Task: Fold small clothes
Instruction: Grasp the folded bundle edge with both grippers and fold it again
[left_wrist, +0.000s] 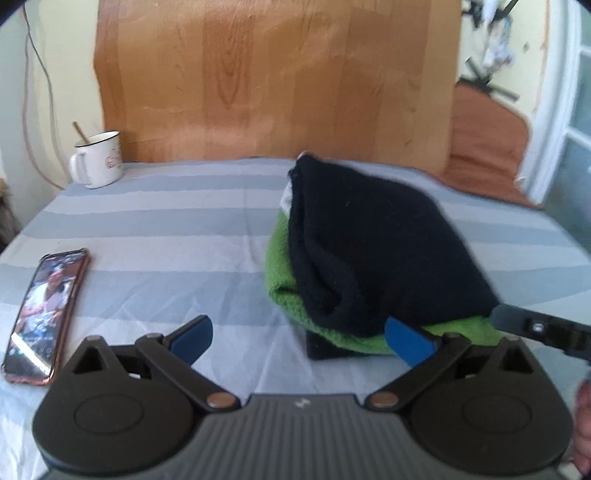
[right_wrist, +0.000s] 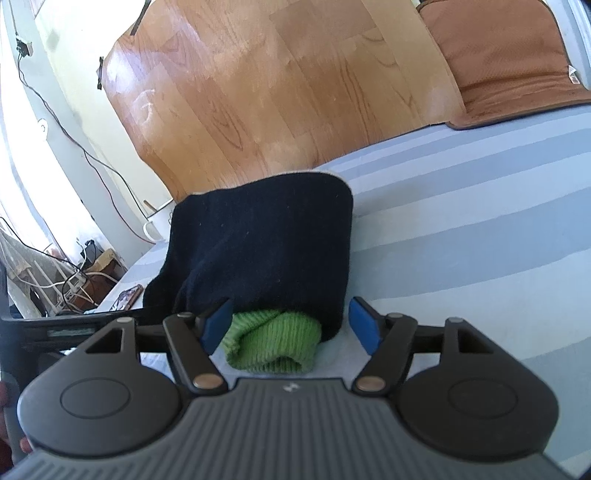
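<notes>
A folded black knit garment lies on top of a folded green knit garment in a small pile on the striped bed sheet. My left gripper is open, low over the sheet, its right fingertip touching the pile's near edge. In the right wrist view the black garment covers the green one, which pokes out at the near end. My right gripper is open, its fingers on either side of the pile's near end. Its finger shows in the left wrist view.
A phone with a lit screen lies on the sheet at the left. A white enamel mug with a spoon stands at the far left corner. A wooden headboard rises behind the bed. An orange cushion lies at the far right.
</notes>
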